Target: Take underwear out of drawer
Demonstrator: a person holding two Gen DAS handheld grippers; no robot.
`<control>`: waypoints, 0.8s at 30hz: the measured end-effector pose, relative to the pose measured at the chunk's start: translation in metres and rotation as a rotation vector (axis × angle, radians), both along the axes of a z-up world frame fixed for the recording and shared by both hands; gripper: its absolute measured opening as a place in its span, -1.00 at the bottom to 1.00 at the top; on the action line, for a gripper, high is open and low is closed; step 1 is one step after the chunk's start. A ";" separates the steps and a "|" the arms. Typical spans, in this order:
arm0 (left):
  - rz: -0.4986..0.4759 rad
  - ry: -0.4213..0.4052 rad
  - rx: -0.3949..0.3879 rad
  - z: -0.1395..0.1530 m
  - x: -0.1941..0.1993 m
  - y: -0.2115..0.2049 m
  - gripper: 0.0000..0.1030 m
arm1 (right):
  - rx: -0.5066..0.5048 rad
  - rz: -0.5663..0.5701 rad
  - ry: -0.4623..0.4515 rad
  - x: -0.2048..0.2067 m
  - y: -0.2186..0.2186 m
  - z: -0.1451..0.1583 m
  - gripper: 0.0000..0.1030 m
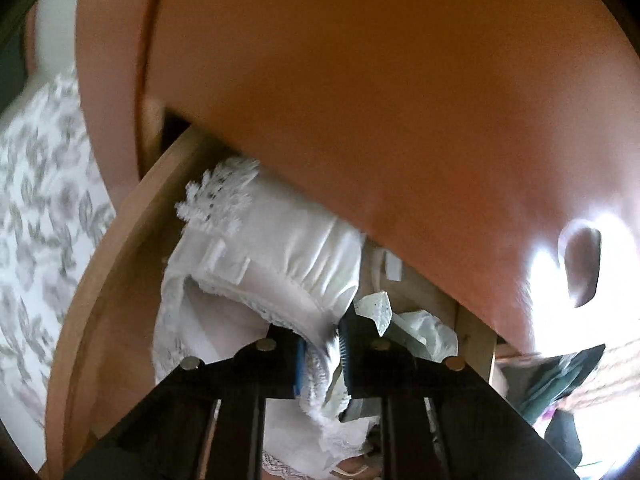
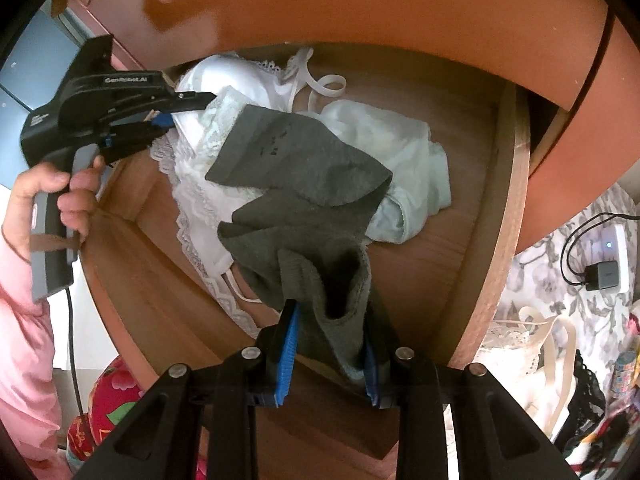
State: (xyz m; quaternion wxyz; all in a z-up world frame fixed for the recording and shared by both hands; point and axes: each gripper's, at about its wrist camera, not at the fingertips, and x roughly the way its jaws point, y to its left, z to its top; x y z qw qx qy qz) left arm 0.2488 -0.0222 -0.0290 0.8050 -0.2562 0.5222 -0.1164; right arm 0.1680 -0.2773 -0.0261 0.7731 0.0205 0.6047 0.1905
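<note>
The wooden drawer stands pulled out with underwear inside. My left gripper is shut on a fold of white lace underwear near the drawer's left wall. In the right wrist view the left gripper reaches in from the upper left, its tips in the white lace pile. My right gripper is shut on a grey knit garment, which hangs raised over the drawer. Pale green underwear lies loose on the drawer floor behind it, also seen as pale green fabric in the left wrist view.
The cabinet front overhangs the back of the drawer. A hand with a pink sleeve holds the left gripper's handle. To the right, a floral bedspread carries a charger, a white bra and a black lace garment.
</note>
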 end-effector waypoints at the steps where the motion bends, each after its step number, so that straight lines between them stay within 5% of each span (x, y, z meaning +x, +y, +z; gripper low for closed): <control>1: -0.009 -0.015 0.023 0.004 -0.002 -0.002 -0.74 | 0.003 0.000 -0.003 -0.001 -0.001 0.000 -0.40; 3: -0.039 -0.060 0.093 0.012 -0.009 -0.008 -0.76 | 0.009 -0.004 -0.003 -0.002 -0.002 0.001 -0.42; 7: -0.085 -0.099 0.208 0.019 -0.007 -0.013 -0.77 | 0.003 0.031 -0.029 -0.008 0.004 0.007 -0.82; 12: -0.120 -0.133 0.312 0.024 -0.030 -0.015 -0.78 | -0.006 0.079 -0.053 -0.017 0.012 0.016 -0.85; 21: -0.162 -0.381 0.588 0.043 -0.077 -0.037 -0.78 | 0.052 0.064 -0.125 -0.029 0.012 0.033 -0.86; 24: -0.169 -0.438 0.610 0.048 -0.084 -0.042 -0.78 | 0.103 0.029 -0.175 -0.033 0.004 0.046 -0.87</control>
